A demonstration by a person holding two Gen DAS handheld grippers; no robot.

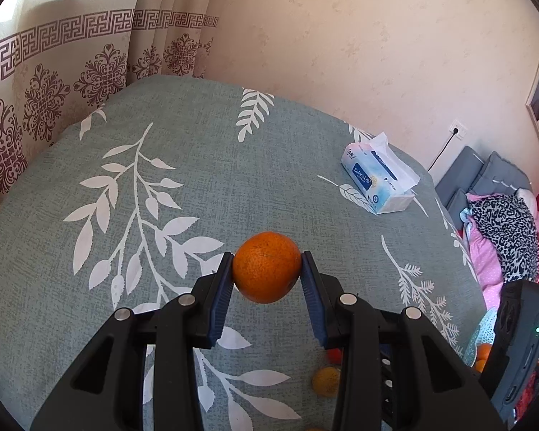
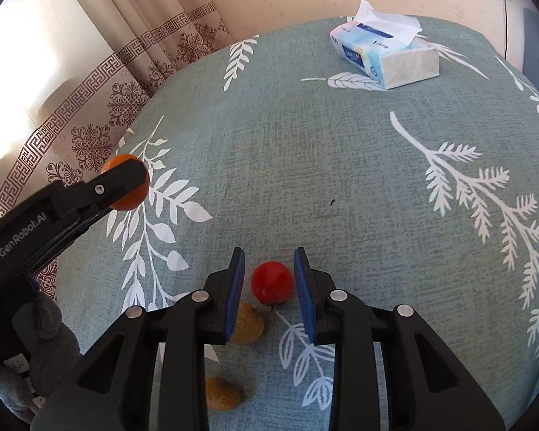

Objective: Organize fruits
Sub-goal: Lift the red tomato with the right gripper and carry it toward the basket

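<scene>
Pinching an orange, "GenRobot.AI" left gripper jaws; right gripper jaws closed round a tomato; "Color Life" tissues behind

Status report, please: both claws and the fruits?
Left claw shut on round orange fruit. Right claw shut around small round red fruit, grip unconfirmed. Two yellowish fruits close beside.

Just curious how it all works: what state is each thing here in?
Round orange fruit: clamped in left gripper.
Small round red fruit: between right gripper jaws, closed in; grip unclear.
Two brownish-yellow fruits: lying loose on teal leaf-patterned tablecloth.
Blue-white tissue box: open, tissue sticking out.
</scene>
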